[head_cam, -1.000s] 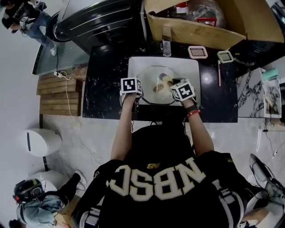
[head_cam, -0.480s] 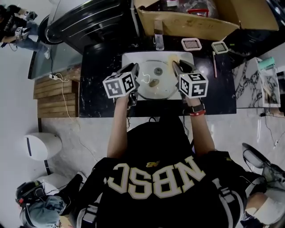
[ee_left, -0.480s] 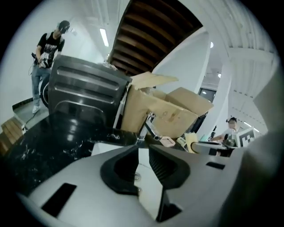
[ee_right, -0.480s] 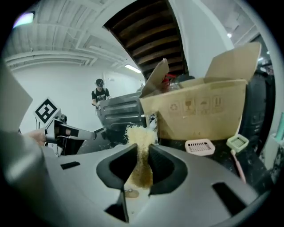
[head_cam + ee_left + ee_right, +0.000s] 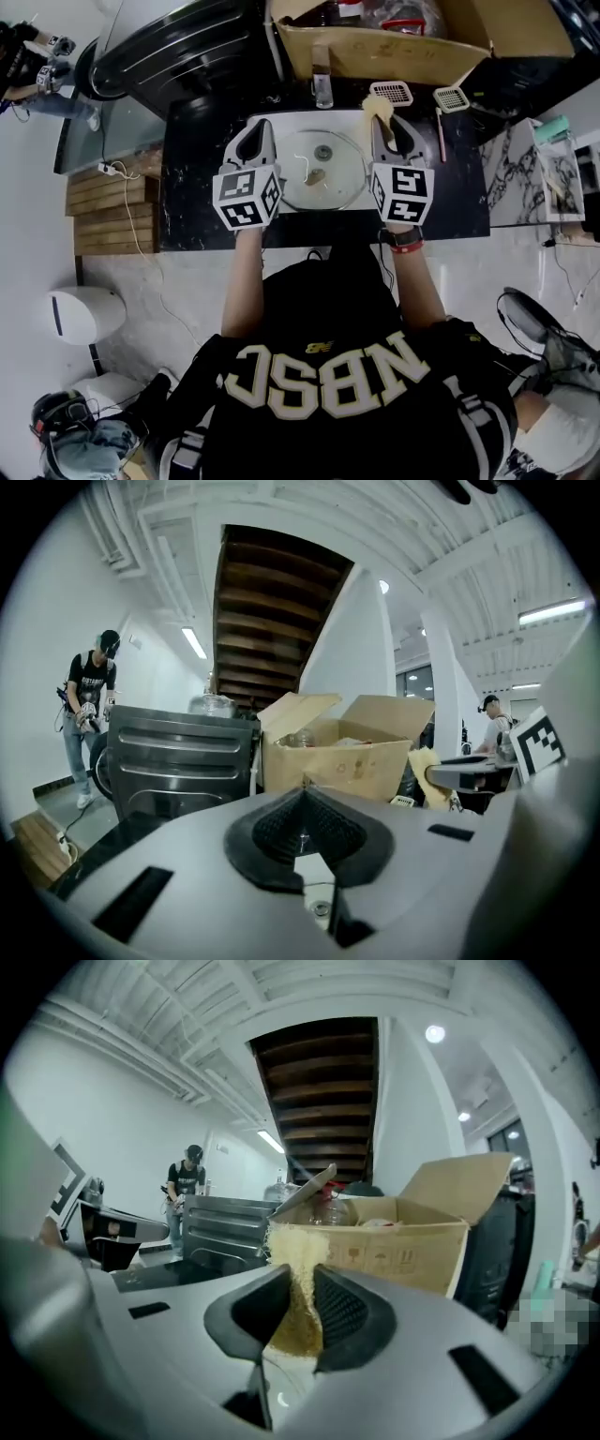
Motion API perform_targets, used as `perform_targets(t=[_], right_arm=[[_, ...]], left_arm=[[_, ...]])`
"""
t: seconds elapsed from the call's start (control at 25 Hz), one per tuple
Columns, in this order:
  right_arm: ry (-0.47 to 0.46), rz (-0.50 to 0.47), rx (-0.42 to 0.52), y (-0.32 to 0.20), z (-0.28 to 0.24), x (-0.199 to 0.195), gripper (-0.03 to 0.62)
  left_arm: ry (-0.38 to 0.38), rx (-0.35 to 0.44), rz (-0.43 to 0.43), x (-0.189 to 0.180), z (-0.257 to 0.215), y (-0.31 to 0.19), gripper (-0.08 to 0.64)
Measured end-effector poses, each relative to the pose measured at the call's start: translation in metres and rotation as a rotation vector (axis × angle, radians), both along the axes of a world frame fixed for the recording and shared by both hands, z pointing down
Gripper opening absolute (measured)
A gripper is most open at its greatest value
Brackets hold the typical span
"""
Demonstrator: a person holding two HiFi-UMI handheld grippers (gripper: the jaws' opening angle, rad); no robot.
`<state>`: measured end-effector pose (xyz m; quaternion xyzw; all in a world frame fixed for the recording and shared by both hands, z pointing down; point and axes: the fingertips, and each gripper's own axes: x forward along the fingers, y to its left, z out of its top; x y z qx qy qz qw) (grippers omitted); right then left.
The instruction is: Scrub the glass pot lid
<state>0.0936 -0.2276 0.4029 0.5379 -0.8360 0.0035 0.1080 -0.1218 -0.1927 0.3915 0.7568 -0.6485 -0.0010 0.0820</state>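
Note:
The round glass pot lid (image 5: 323, 171) lies in the white sink (image 5: 349, 119), seen from above in the head view. My left gripper (image 5: 260, 133) hovers over the sink's left edge, clear of the lid. Its jaws are shut, and in the left gripper view the ribbed pads (image 5: 298, 819) meet with nothing between them. My right gripper (image 5: 386, 127) is raised over the sink's right edge and is shut on a yellow sponge (image 5: 378, 105). That sponge (image 5: 298, 1283) stands up between the black pads in the right gripper view.
A faucet (image 5: 322, 89) stands behind the sink, with an open cardboard box (image 5: 394, 42) beyond it. Two small grids (image 5: 391, 92) (image 5: 450, 97) lie on the black counter (image 5: 197, 187) at the back right. A dark ribbed appliance (image 5: 178, 761) sits to the left.
Both grippers have risen out of the sink and moved apart to its two edges. The left jaws have closed. The sponge stays in the right gripper.

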Motion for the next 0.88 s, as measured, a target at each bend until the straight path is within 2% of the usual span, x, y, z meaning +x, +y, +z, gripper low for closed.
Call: perform_targets(t=[0.16, 0.4, 0.64, 0.88], right_arm=[[-0.043, 0.008, -0.002, 0.005, 0.001, 0.009, 0.084], [-0.073, -0.027, -0.034, 0.012, 0.006, 0.009, 0.084], [-0.081, -0.062, -0.076, 0.021, 0.015, 0.010, 0.083], [-0.057, -0.140, -0.103, 0.023, 0.024, 0.002, 0.083]], left_arm=[[0.008, 0.047, -0.003, 0.006, -0.008, 0.005, 0.015], [0.018, 0.049, -0.010, 0.010, -0.007, 0.010, 0.015], [0.028, 0.042, 0.014, 0.018, -0.003, 0.014, 0.015], [0.035, 0.040, 0.025, 0.023, 0.005, 0.014, 0.015]])
